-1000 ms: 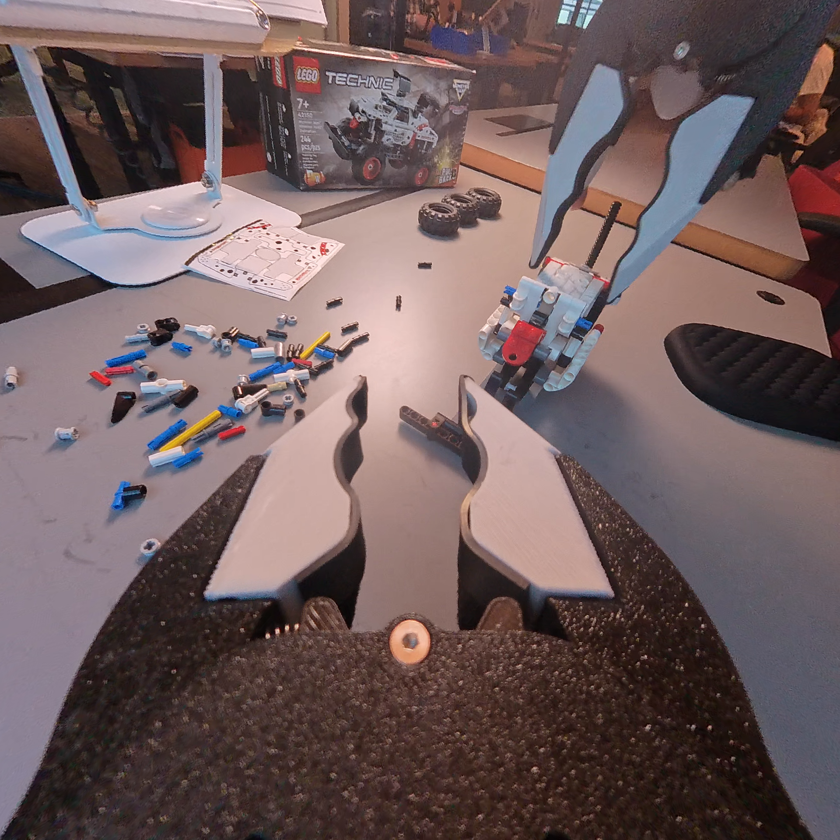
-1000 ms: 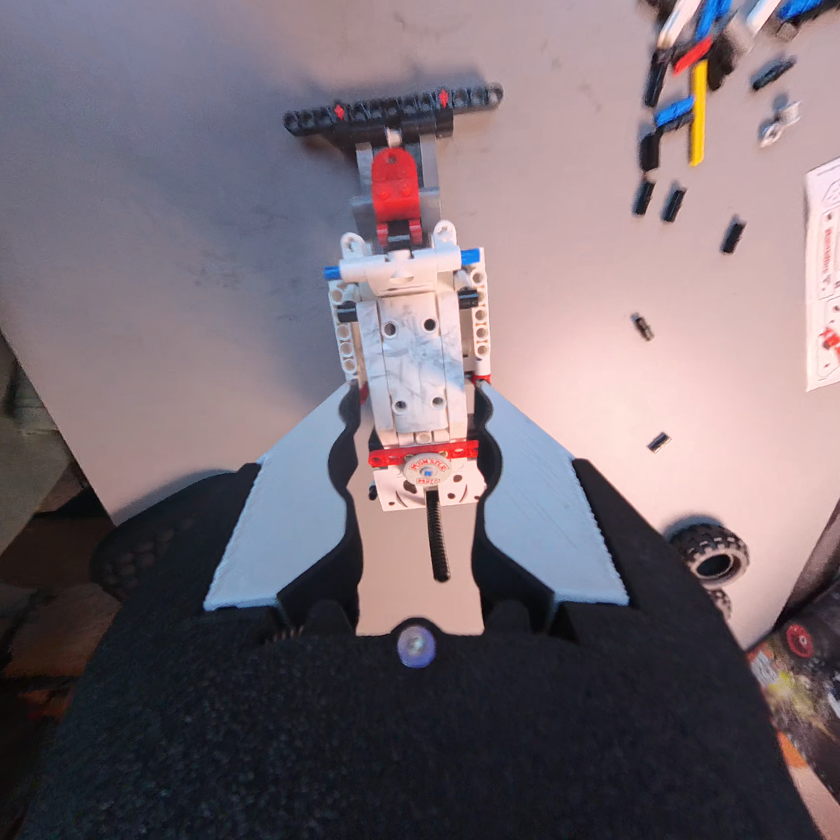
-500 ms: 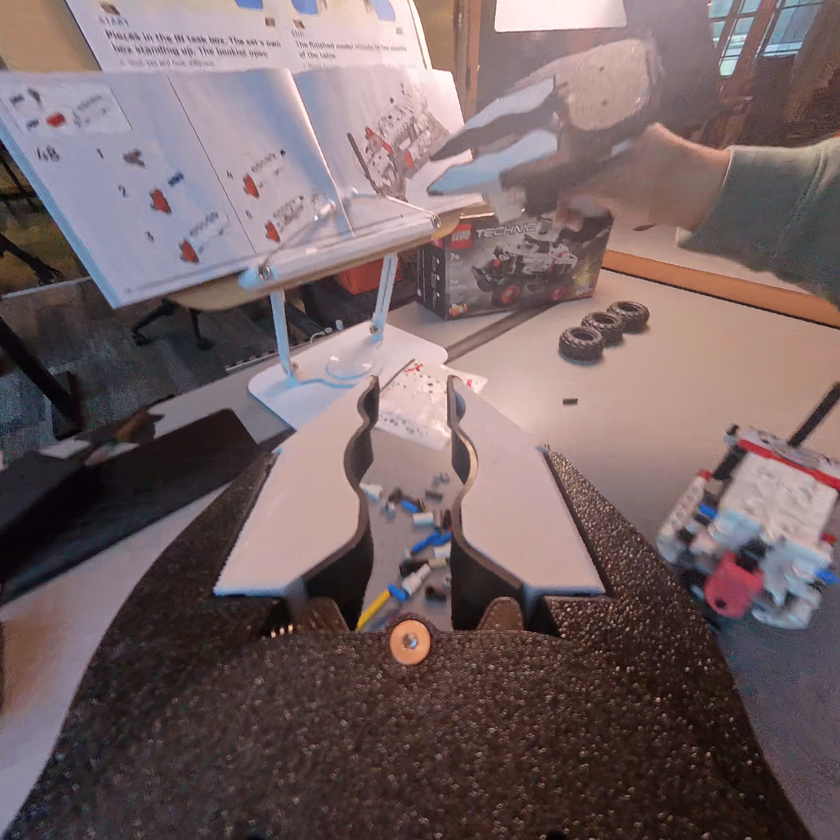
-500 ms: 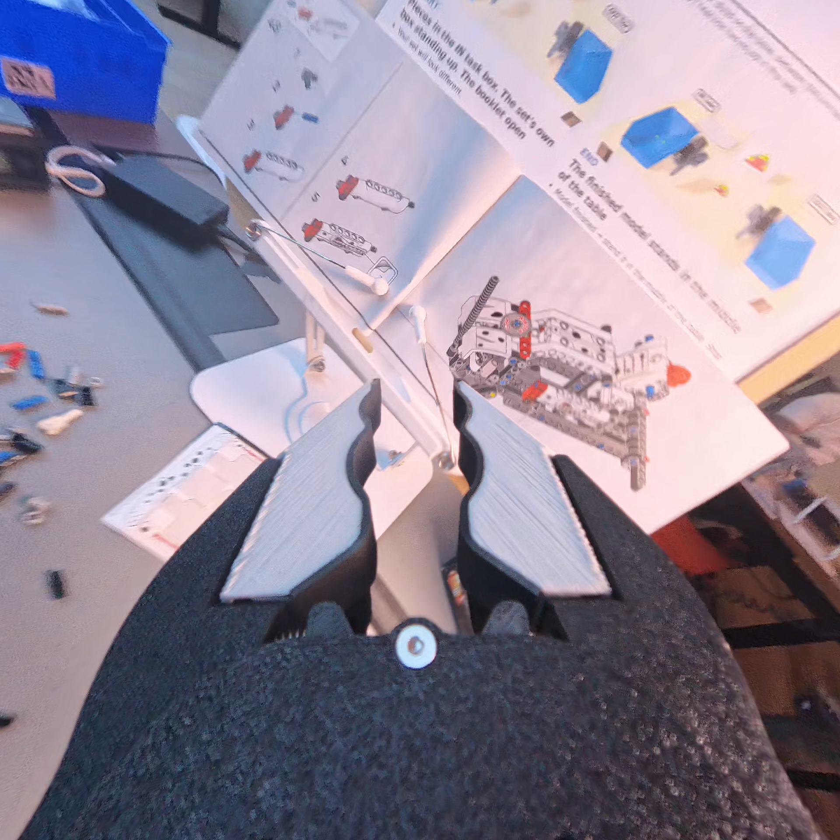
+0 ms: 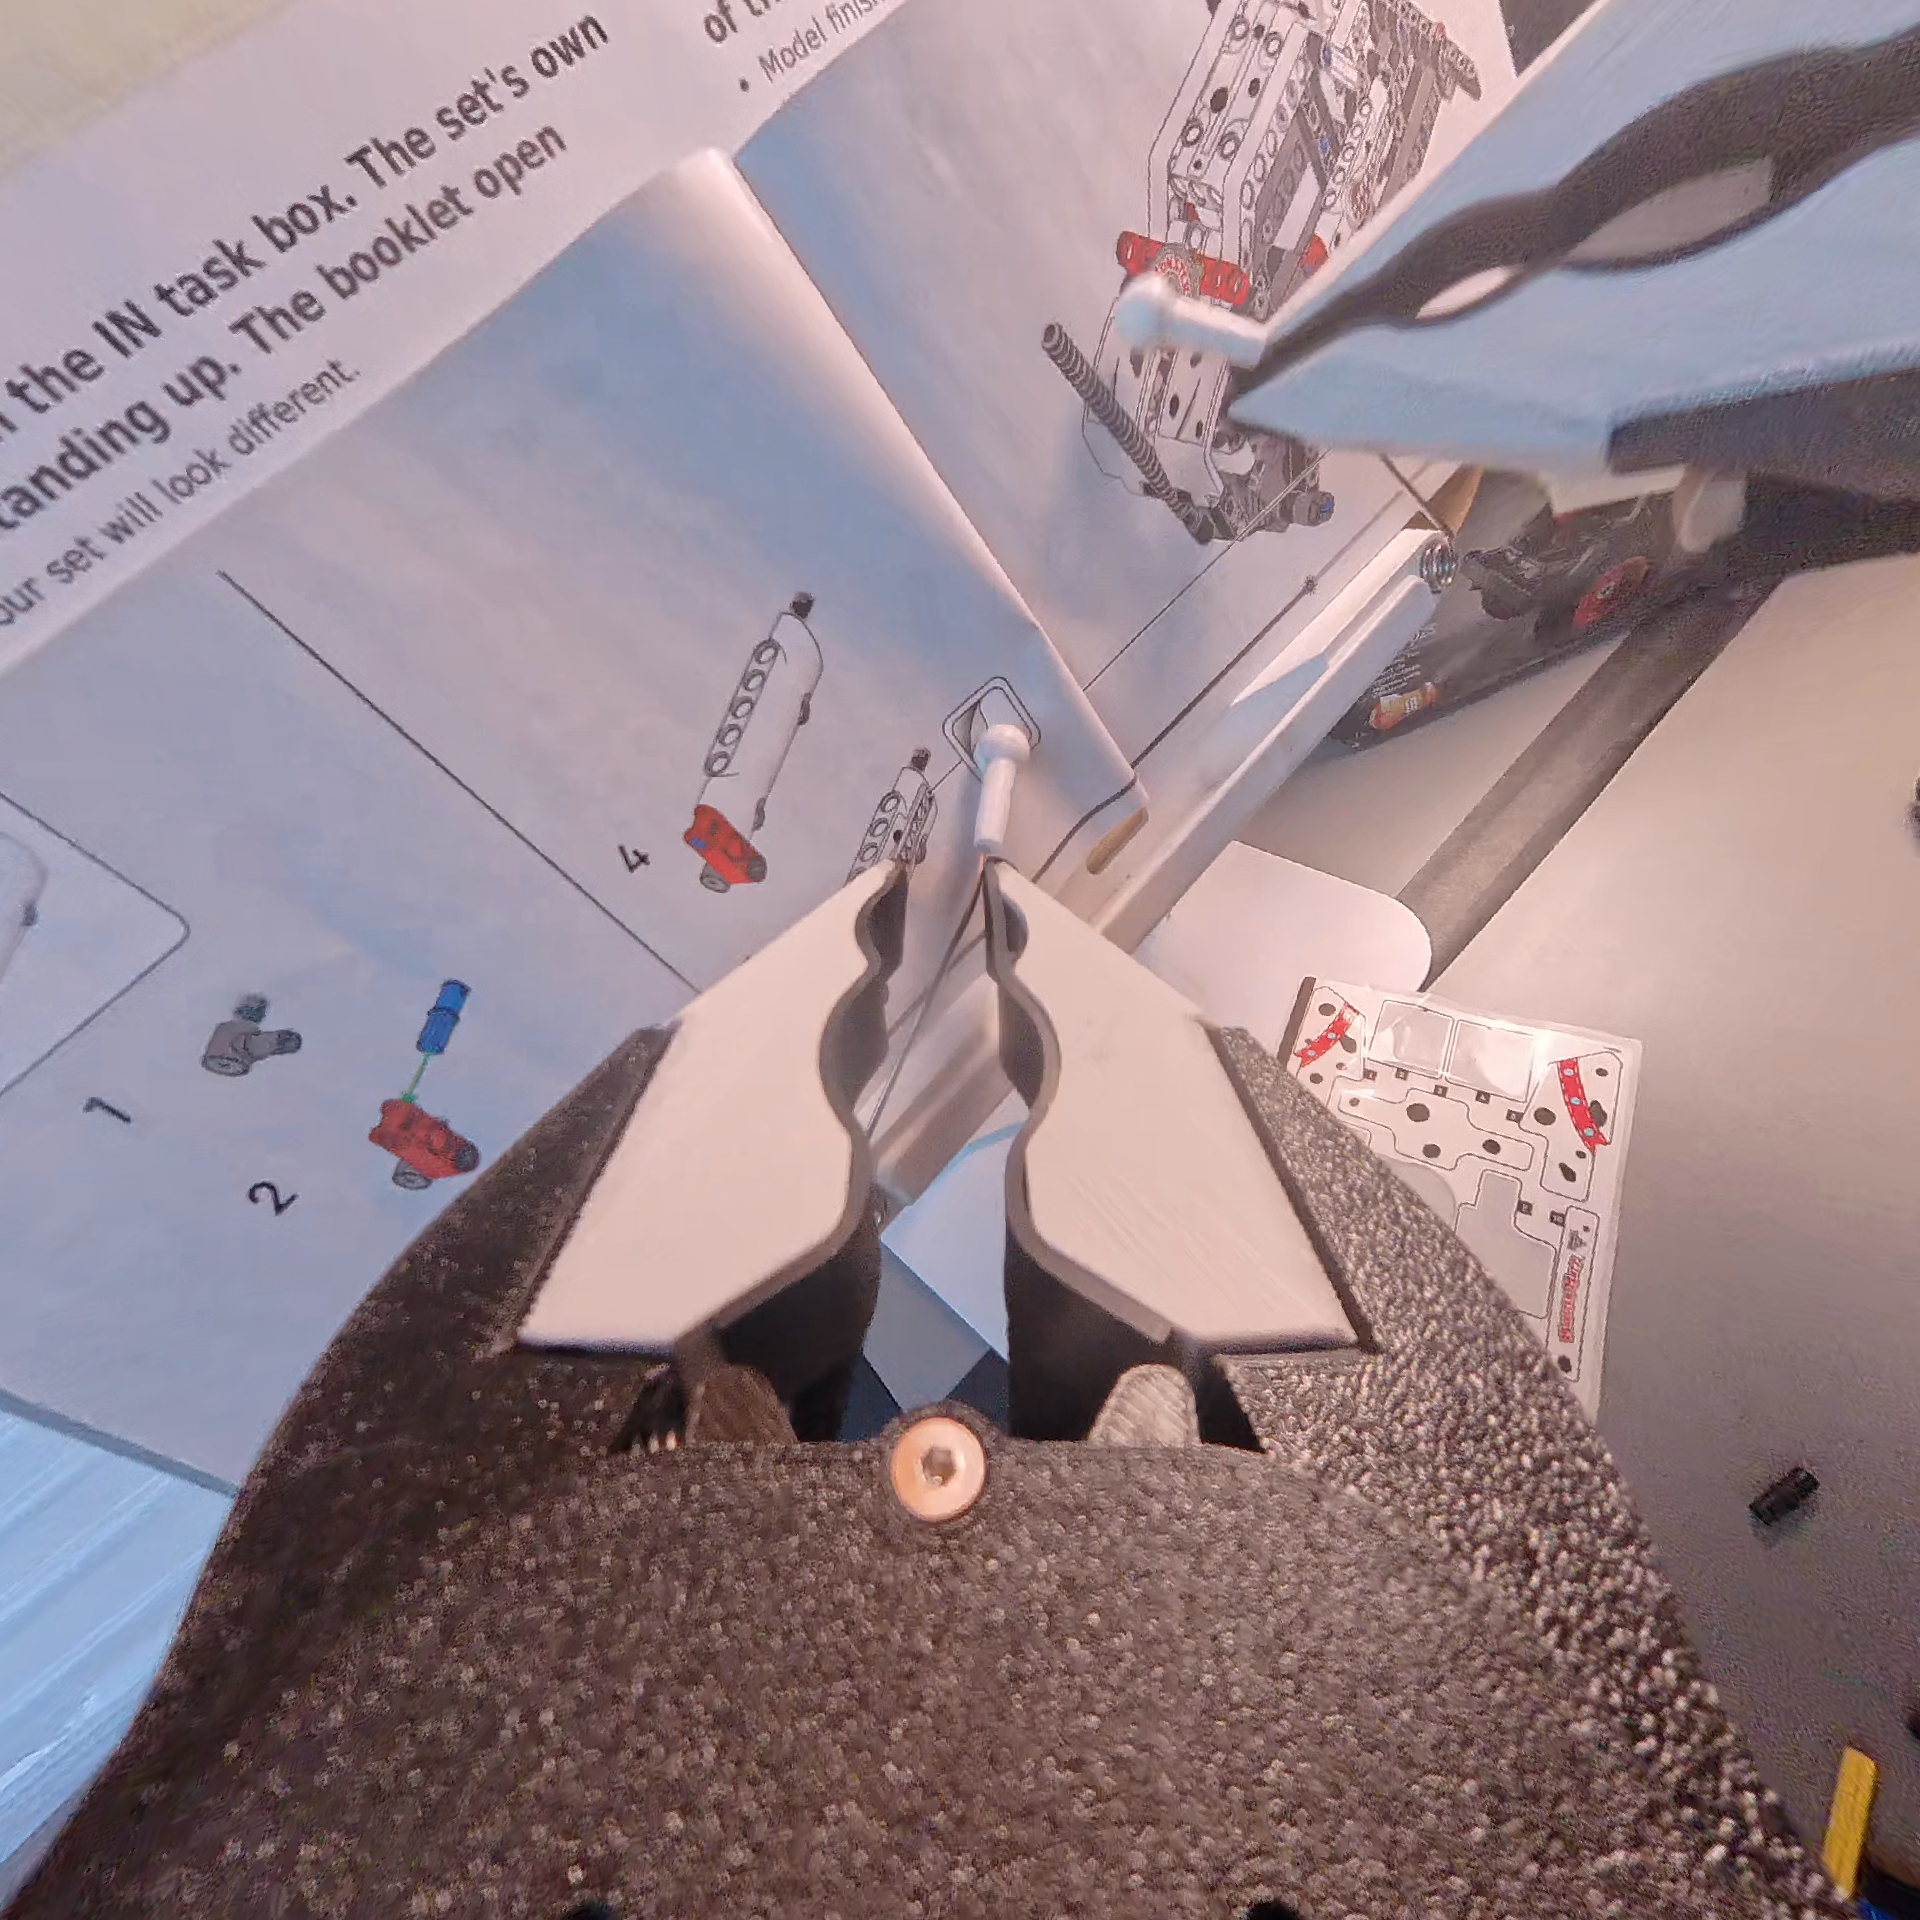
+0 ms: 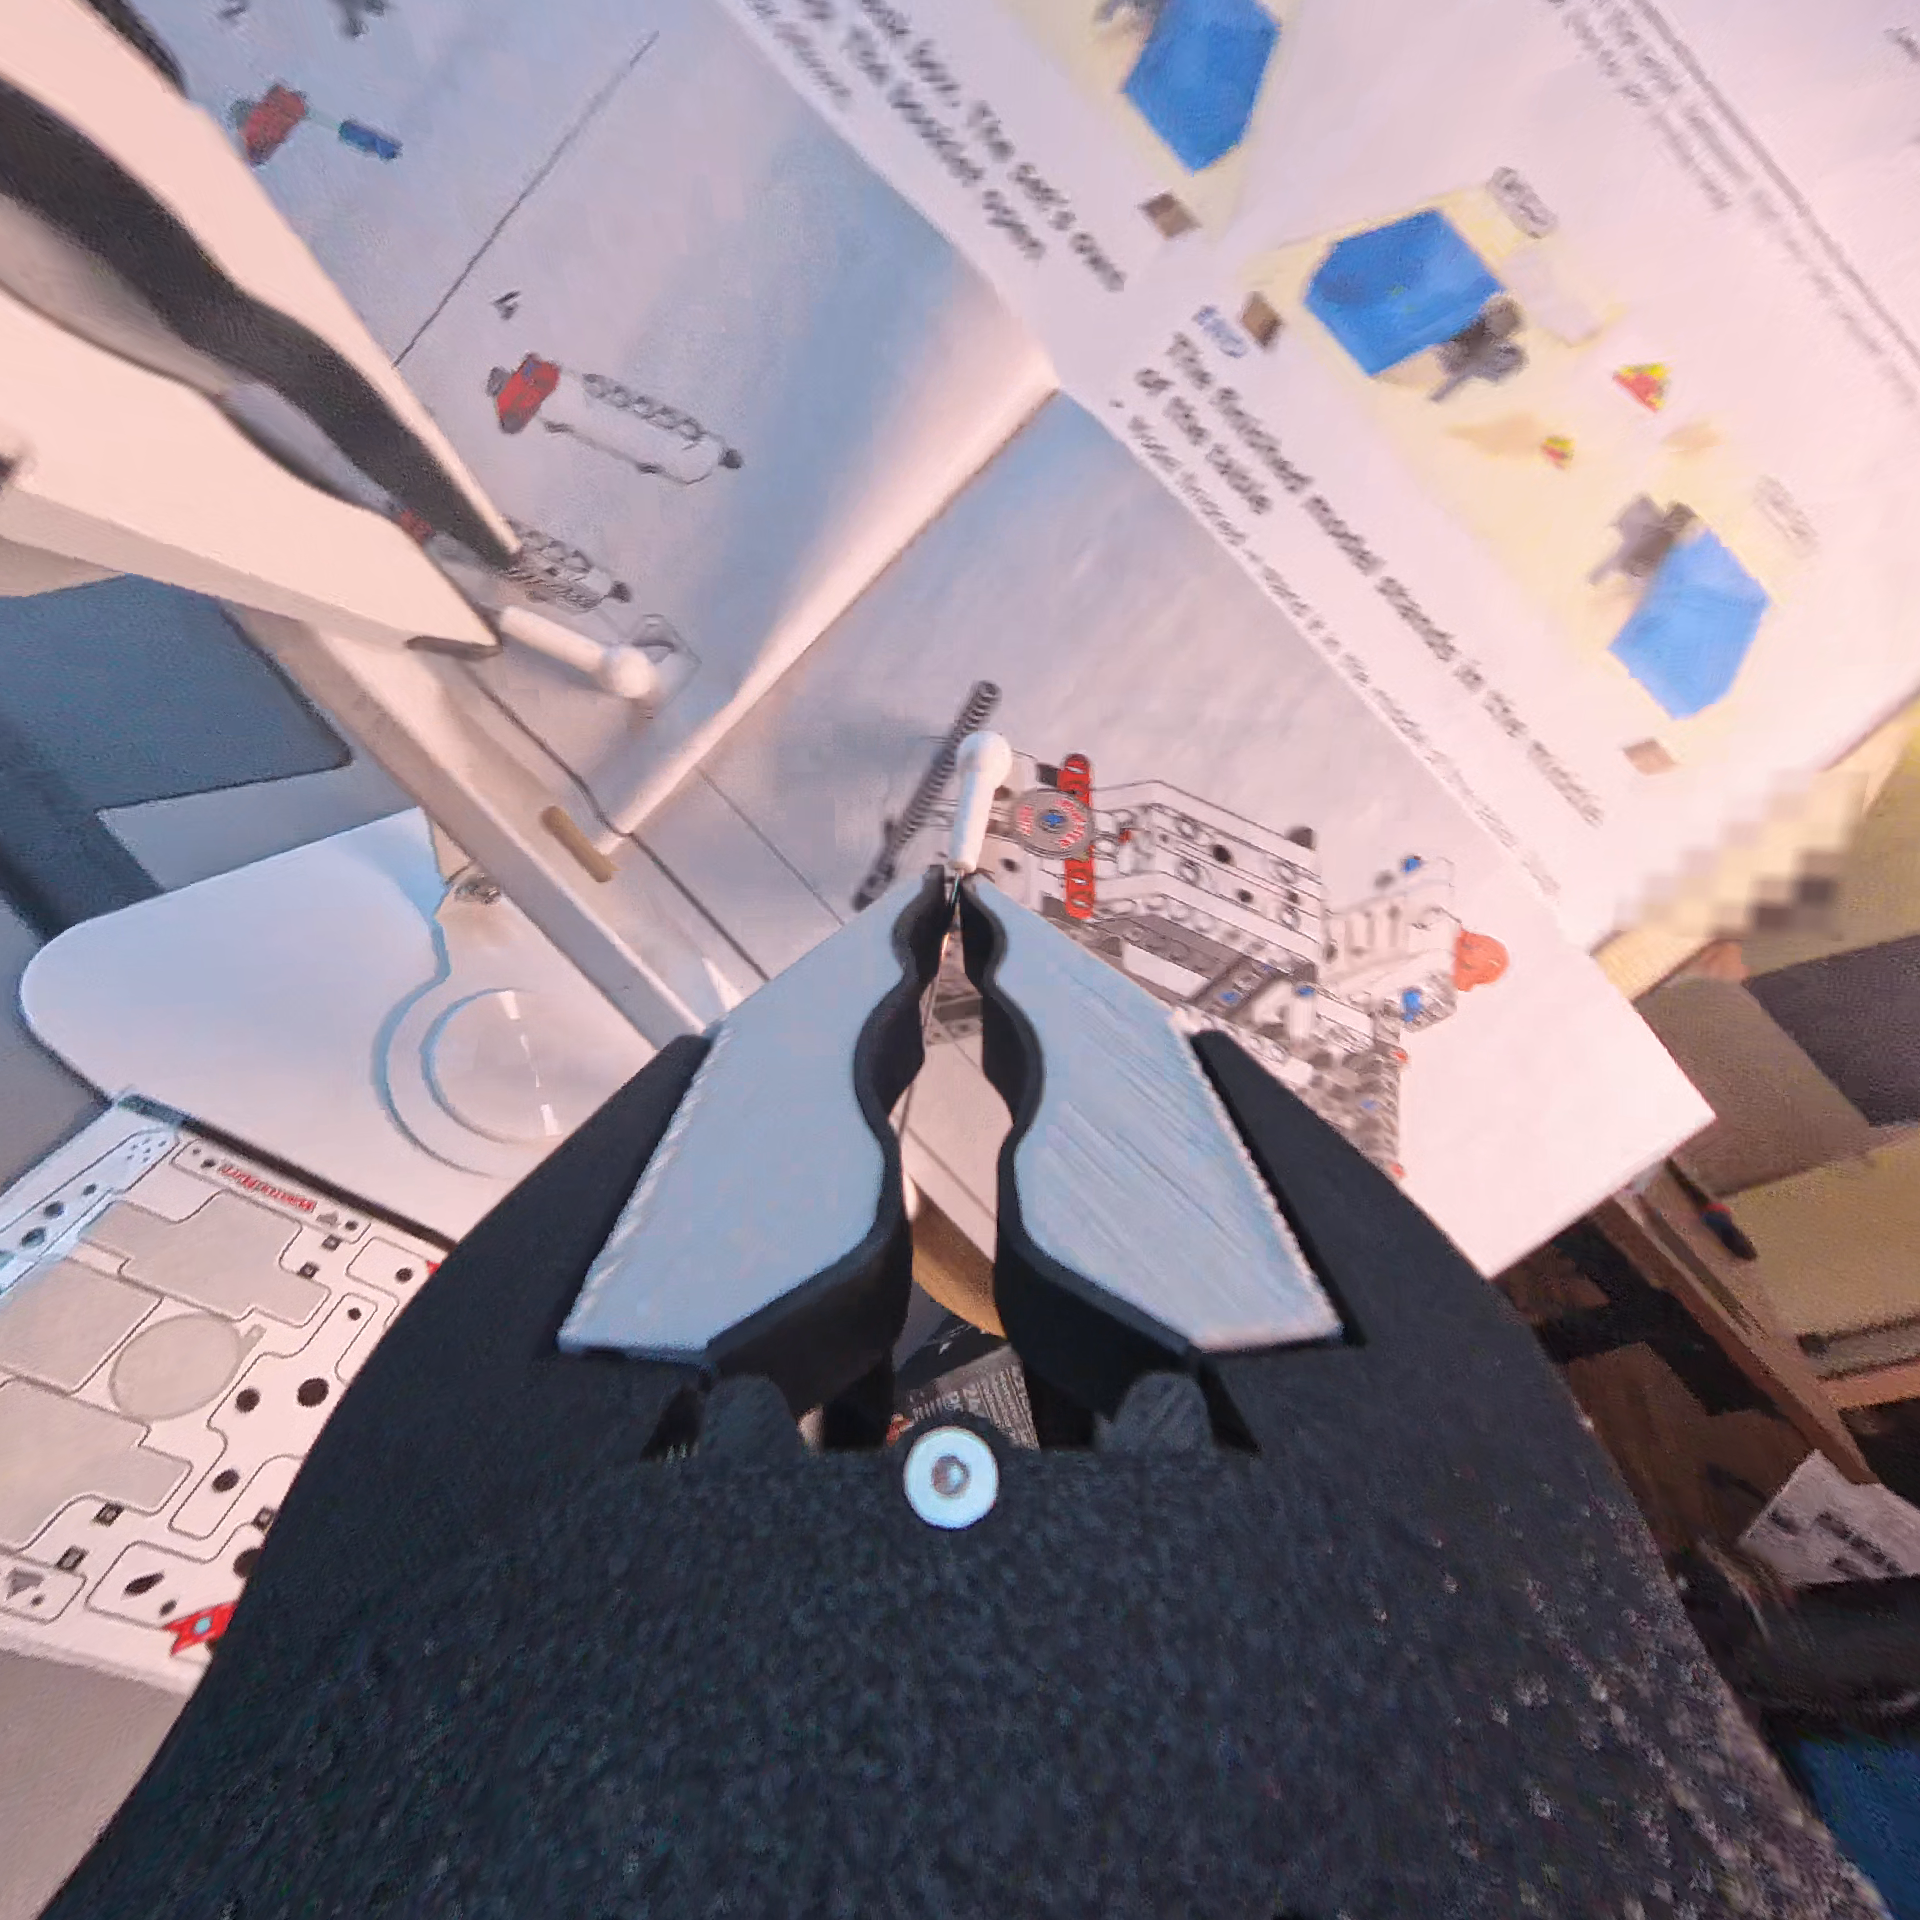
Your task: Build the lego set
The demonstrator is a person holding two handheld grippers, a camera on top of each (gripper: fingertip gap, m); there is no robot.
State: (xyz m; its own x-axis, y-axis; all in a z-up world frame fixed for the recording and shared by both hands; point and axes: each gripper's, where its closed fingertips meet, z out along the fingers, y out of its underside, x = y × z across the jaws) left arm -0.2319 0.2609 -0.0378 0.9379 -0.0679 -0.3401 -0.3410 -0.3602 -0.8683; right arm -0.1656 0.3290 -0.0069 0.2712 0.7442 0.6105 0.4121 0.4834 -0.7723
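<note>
Our left claw [image 5: 940, 894] stood narrow, its fingers a slim gap apart, and the thin wire of the left page clip [image 5: 995, 779] ran up through that gap. The gap was wider than the wire, and we could not tell whether either finger touched it. Our right claw [image 6: 954, 888] was pinched together at the tips on the wire of the right page clip [image 6: 977, 790], just below its white knob.

Both claws faced the open instruction booklet [image 5: 520, 623], which leaned on the white stand [image 5: 1299, 665]. The two clips rose from the stand's lower ledge and lay over the left and right pages, near the spine. A larger printed sheet [image 6: 1351, 156] stood behind the booklet.

On the grey table [image 5: 1766, 831] the set's box [image 5: 1558, 582] lay behind the stand, partly hidden by the right claw. The sticker sheet [image 5: 1455, 1122] lay flat, touching the front edge of the stand's rounded base. Nearer us, well apart from the sheet, we saw a small black pin [image 5: 1782, 1496] and a yellow piece [image 5: 1851, 1813].
</note>
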